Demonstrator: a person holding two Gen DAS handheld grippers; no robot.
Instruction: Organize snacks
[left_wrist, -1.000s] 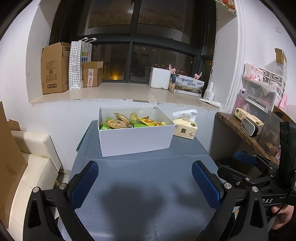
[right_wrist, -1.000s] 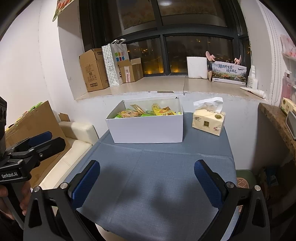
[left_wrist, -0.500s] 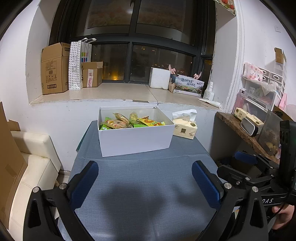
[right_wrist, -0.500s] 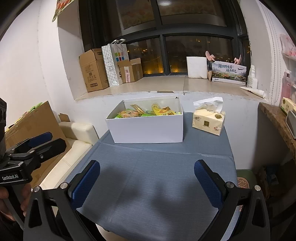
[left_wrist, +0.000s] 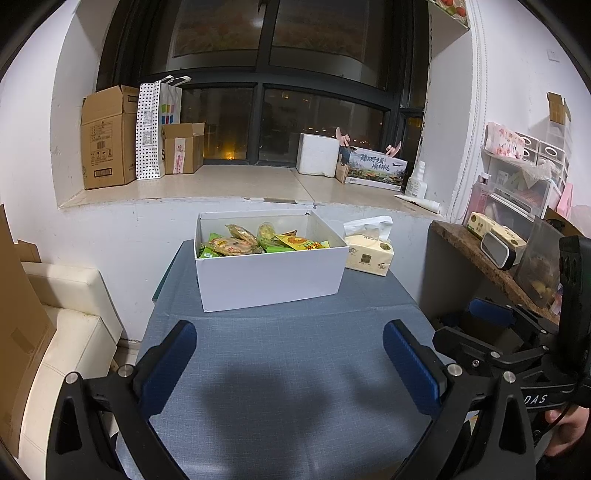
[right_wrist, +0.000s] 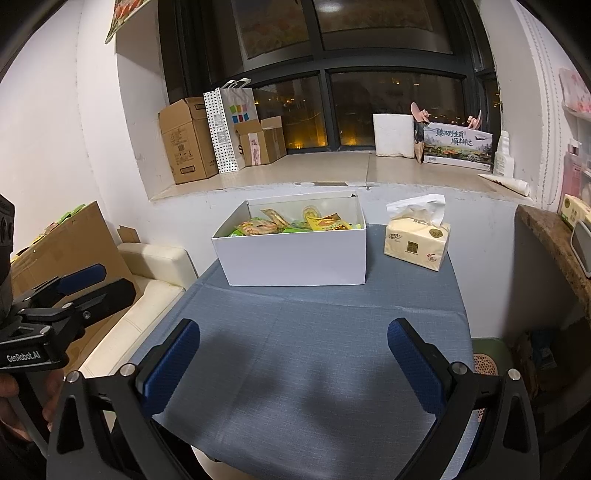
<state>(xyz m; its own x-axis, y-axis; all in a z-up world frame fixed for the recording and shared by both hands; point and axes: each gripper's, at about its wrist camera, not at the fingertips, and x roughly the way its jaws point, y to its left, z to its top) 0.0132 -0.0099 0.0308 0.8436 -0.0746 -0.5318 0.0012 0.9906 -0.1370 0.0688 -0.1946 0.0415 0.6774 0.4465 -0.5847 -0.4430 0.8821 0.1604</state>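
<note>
Left wrist view looks along the left gripper (left_wrist: 290, 360), whose blue-padded jaws stand wide apart with nothing between them, hovering above the near part of the surface (left_wrist: 280, 406), which is covered in a blue-grey cloth. Farther back on that cloth sits a white box (left_wrist: 269, 275), open at the top, and the snacks (left_wrist: 258, 242) lie inside it: green, yellow and clear packets piled together and reaching up near the rim. Just beside the box, on its right, stands a tissue pack (left_wrist: 369, 253) with a white sheet sticking out of the top. At the right edge of this view the right gripper (left_wrist: 495, 332) shows from the side, off the edge of the surface.

From the right wrist view, the right gripper (right_wrist: 293, 360) also has its jaws spread wide and holds nothing, above the near half of the surface (right_wrist: 314, 387). The white box (right_wrist: 295, 258) rests toward the far end with the snacks (right_wrist: 295, 223) in it, and the tissue pack (right_wrist: 417, 240) stands a little apart to its right. The left gripper (right_wrist: 74, 291) shows at the left edge, beyond the side of the cloth, above a cream sofa (right_wrist: 147, 288). Behind the box runs a windowsill (right_wrist: 314, 171) carrying cardboard boxes (right_wrist: 188, 140) and a dotted paper bag (right_wrist: 232, 125).
</note>
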